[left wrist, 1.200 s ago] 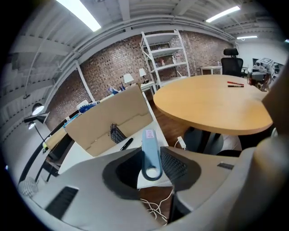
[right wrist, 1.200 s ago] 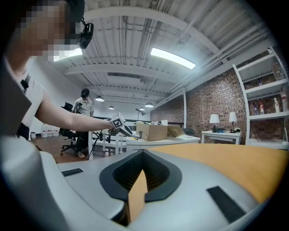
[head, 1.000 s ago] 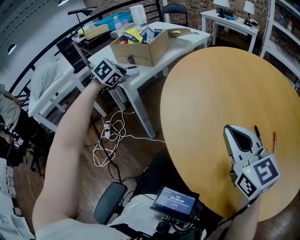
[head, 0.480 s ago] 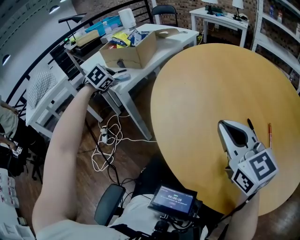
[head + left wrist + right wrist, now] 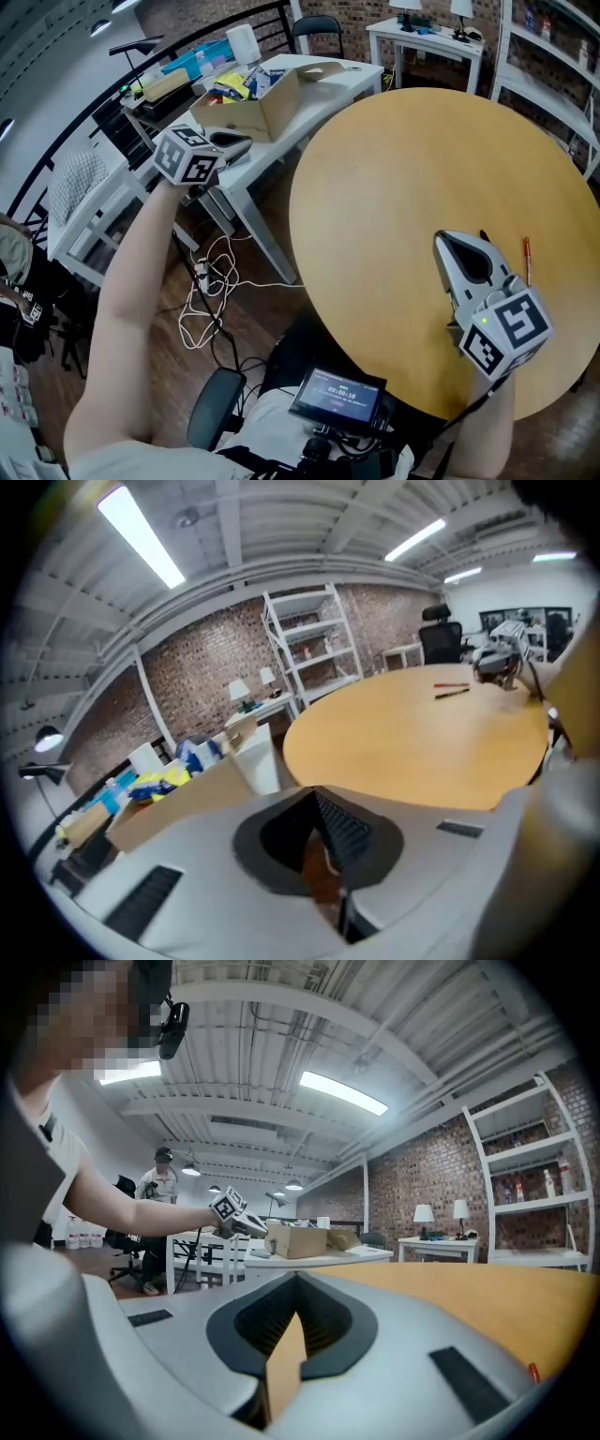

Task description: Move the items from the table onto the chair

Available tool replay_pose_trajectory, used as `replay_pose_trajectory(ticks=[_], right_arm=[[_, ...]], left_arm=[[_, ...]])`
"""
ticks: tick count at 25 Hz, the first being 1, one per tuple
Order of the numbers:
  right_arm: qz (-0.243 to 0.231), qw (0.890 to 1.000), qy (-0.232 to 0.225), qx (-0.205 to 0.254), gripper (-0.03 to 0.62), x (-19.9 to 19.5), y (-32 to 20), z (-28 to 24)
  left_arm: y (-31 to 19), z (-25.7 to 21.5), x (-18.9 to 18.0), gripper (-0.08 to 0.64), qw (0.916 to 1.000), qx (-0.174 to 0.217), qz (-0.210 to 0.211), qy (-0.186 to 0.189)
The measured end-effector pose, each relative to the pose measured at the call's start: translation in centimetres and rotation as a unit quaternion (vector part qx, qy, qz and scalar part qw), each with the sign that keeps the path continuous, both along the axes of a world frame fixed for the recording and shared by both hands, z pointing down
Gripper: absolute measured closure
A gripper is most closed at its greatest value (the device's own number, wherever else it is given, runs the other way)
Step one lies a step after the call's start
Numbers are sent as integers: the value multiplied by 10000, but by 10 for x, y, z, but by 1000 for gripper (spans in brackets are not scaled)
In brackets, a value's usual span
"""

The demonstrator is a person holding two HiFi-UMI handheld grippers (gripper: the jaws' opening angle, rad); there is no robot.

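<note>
While the left claw is closing on nothing out over the cluttered white side table, the right claw is resting pressed together on the round table, just beside a black pen and a red pen lying there. Doing the pickup well is likely going to mean spreading the right claw, lining it across one pen and pinching mid-shaft before carrying it to the chair.

Smooth matt wooden table, cardboard box
</note>
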State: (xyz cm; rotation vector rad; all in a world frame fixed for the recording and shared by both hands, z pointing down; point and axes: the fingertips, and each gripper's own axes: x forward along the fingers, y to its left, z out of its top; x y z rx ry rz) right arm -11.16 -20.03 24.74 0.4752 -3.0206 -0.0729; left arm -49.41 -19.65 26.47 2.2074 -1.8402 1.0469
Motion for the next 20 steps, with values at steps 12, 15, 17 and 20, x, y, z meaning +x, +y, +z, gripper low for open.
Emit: replay_pose_trajectory(ticks=[12, 15, 17, 20], right_arm=[[714, 9970, -244, 149, 589, 69, -24, -22], [922, 9953, -279, 125, 589, 92, -29, -25], [1063, 9938, -296, 94, 589, 108, -31, -25], [1262, 9915, -299, 48, 589, 128, -32, -22]], left_arm=[[-21, -24, 260, 546, 9540, 815, 2161, 1910], [-24, -26, 299, 547, 9419, 884, 2425, 2151], [-26, -25, 323, 547, 9355, 903, 2595, 2221], [-30, -26, 356, 548, 9257, 929, 2824, 2340]])
